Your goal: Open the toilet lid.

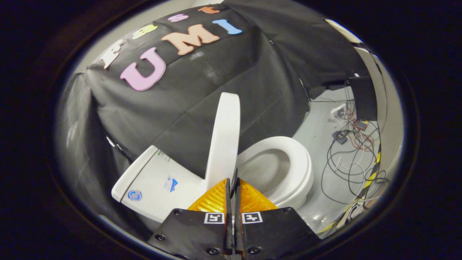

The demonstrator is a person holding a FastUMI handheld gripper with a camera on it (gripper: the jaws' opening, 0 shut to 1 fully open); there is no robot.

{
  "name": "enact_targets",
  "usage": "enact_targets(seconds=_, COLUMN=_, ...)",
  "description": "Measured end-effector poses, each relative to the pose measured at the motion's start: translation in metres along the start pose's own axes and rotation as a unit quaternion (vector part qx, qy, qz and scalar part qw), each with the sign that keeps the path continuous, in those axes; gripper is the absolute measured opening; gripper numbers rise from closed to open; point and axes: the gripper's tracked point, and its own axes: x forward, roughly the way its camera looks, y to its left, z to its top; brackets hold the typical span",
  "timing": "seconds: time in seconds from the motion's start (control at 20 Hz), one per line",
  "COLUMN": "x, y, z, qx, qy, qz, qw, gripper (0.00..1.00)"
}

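Nearest the camera, the gripper (232, 187) has its two fingers (216, 198) drawn almost together, with only a thin slit left between them. Whether they pinch anything in that slit I cannot tell; the tips sit right at the lower edge of the toilet lid (224, 137), and nothing shows clearly between them.

That lid stands raised, nearly upright, seen almost edge-on as a tall white slab rising just ahead of the fingers. It leans slightly toward the tank (155, 184), which lies to the left of the fingers with a few small stickers on its white top. To the right of the lid, the toilet seat (299, 162) is down on the bowl, its white ring lying flat and the grey hollow of the bowl (263, 169) open inside it.

Behind the toilet hangs the black cloth wall (216, 94) of the booth, folded and creased, reaching down to the tank's far edge. On the grey floor (317, 133) beyond the seat's right rim lies a loose tangle of cables (346, 166), black, white and red, running to some small boxes (339, 137) and a white power strip (337, 112) near the foot of the cloth. A yellow-and-black striped strip (373, 169) crosses the floor at the cables' outer side, well apart from the toilet.
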Motion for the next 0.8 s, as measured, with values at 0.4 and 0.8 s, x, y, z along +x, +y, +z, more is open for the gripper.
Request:
enact_targets(seconds=0.4, x=-0.007, y=0.053, z=0.009, qx=-0.068, qy=-0.012, qz=0.048, qw=0.996, gripper=0.05)
enact_targets(seconds=0.8, x=-0.013, y=0.113, z=0.007, qx=-0.128, qy=-0.016, qz=0.1, qw=0.987, gripper=0.05)
